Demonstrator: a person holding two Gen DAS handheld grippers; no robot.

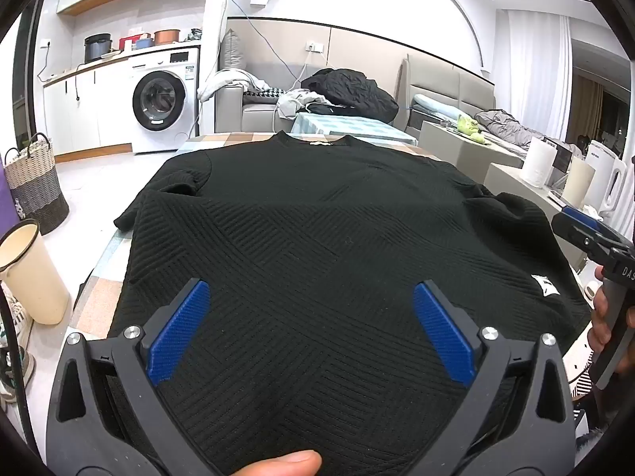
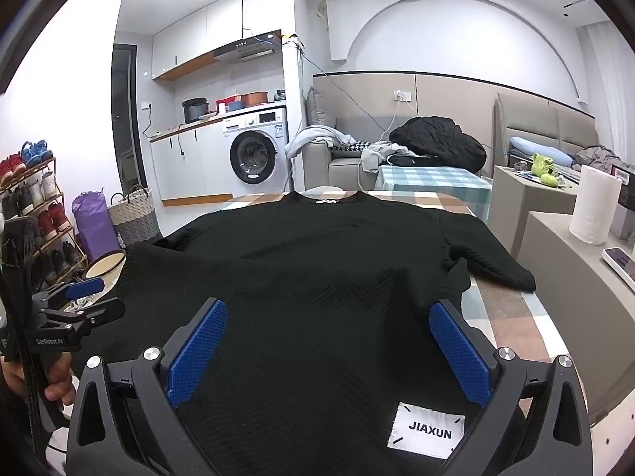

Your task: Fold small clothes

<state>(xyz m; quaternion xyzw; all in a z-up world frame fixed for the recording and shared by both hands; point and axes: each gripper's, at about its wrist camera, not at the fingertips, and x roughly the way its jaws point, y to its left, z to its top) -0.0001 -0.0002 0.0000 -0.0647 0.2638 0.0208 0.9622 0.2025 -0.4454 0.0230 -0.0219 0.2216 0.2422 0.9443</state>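
Note:
A black ribbed short-sleeved top (image 1: 309, 230) (image 2: 317, 277) lies spread flat on the checked table (image 1: 99, 301) (image 2: 508, 305), collar at the far end and both sleeves out to the sides. A white label (image 2: 426, 434) is sewn near its near right hem. My left gripper (image 1: 311, 297) hovers over the near left part of the hem, its blue pads wide apart and nothing between them. My right gripper (image 2: 329, 317) hovers over the near right part of the hem, also wide open and holding nothing. Each gripper appears at the edge of the other's view.
A cream bucket (image 1: 31, 269) and a woven basket (image 1: 35, 186) stand on the floor to the left. To the right, low cabinets hold a paper roll (image 2: 593, 206). Beyond the table are a second checked table (image 2: 432, 182), a sofa with a black bundle (image 2: 436, 139) and a washing machine (image 1: 162, 99).

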